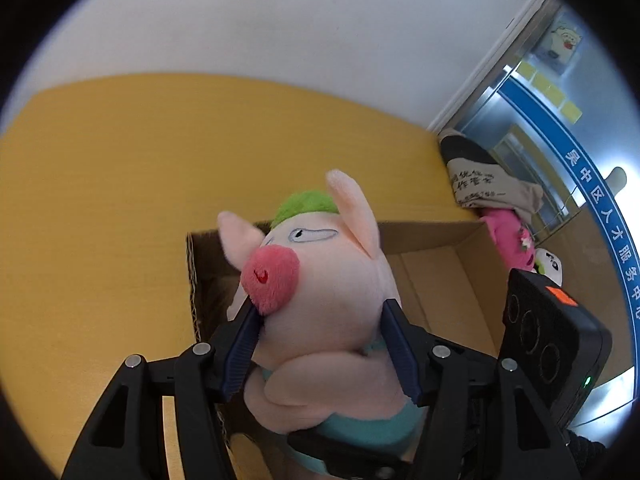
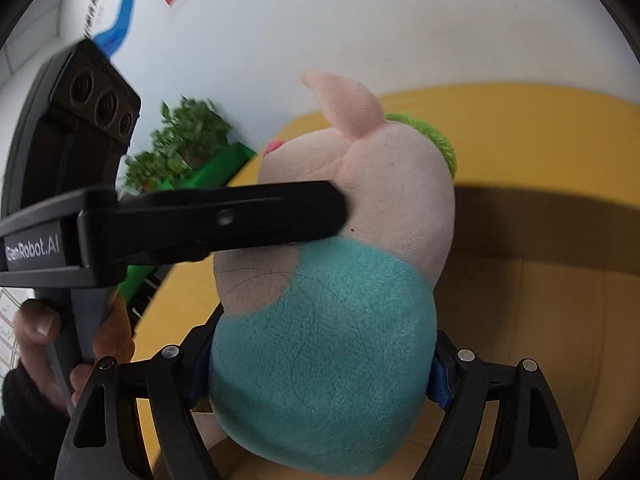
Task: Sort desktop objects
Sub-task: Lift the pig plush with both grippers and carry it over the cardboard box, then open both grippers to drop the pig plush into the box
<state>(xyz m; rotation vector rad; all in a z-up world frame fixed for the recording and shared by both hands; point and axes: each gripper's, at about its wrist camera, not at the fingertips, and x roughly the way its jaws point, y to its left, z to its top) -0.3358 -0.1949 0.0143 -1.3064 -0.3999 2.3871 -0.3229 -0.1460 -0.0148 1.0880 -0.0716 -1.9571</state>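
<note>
A pink plush pig (image 1: 328,280) with green hair, a red snout and a teal outfit is held in the air by both grippers. My left gripper (image 1: 320,332) is shut on its neck and chest. My right gripper (image 2: 320,368) is shut on its teal lower body (image 2: 324,360). The left gripper's finger (image 2: 240,216) presses the pig's cheek in the right wrist view. An open cardboard box (image 1: 440,276) lies just behind and below the pig; its brown inside also shows in the right wrist view (image 2: 552,280).
The yellow tabletop (image 1: 120,200) spreads left of the box. A folded printed cloth (image 1: 488,184), a pink plush (image 1: 512,244) and a white toy (image 1: 552,268) lie at its right end. A potted plant (image 2: 180,140) and a green box (image 2: 216,172) stand at the far left.
</note>
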